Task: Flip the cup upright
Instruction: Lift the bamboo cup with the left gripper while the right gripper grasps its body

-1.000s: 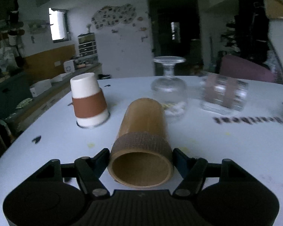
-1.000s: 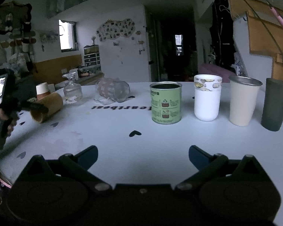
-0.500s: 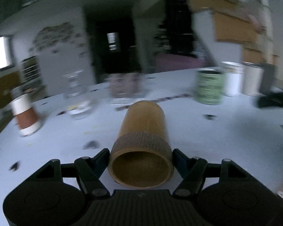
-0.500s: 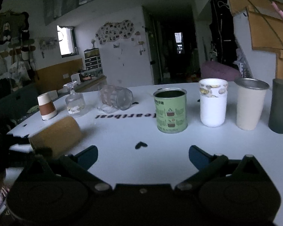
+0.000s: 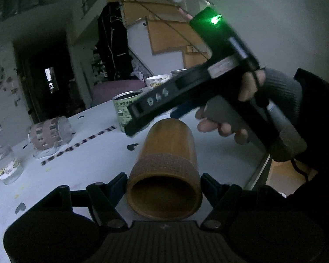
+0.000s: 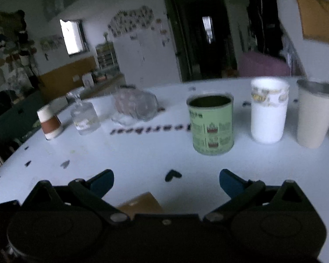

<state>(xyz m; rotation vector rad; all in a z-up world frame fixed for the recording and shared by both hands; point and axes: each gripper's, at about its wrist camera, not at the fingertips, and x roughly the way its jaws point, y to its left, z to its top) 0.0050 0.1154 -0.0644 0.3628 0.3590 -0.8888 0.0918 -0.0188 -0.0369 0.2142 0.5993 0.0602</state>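
A brown bamboo cup (image 5: pixel 166 171) with a textured band near its rim lies on its side in my left gripper (image 5: pixel 164 186), mouth toward the camera. The jaws are shut on its rim end and hold it over the white table (image 5: pixel 87 160). My right gripper (image 6: pixel 166 179) is open and empty, hovering above the table. It also shows in the left wrist view (image 5: pixel 186 105), just beyond the cup's far end. A corner of the brown cup (image 6: pixel 140 203) shows below the right gripper.
On the table stand a green tin (image 6: pixel 210 125), a white cup (image 6: pixel 268 111), a cream tumbler (image 6: pixel 315 114), an inverted paper cup (image 6: pixel 49 123), an inverted wine glass (image 6: pixel 84 116) and a glass jar on its side (image 6: pixel 136 106). The table edge (image 5: pixel 256 171) is at right.
My left gripper has swung right with the brown cup, which is now near the right gripper. The right gripper has moved a little closer over the table.
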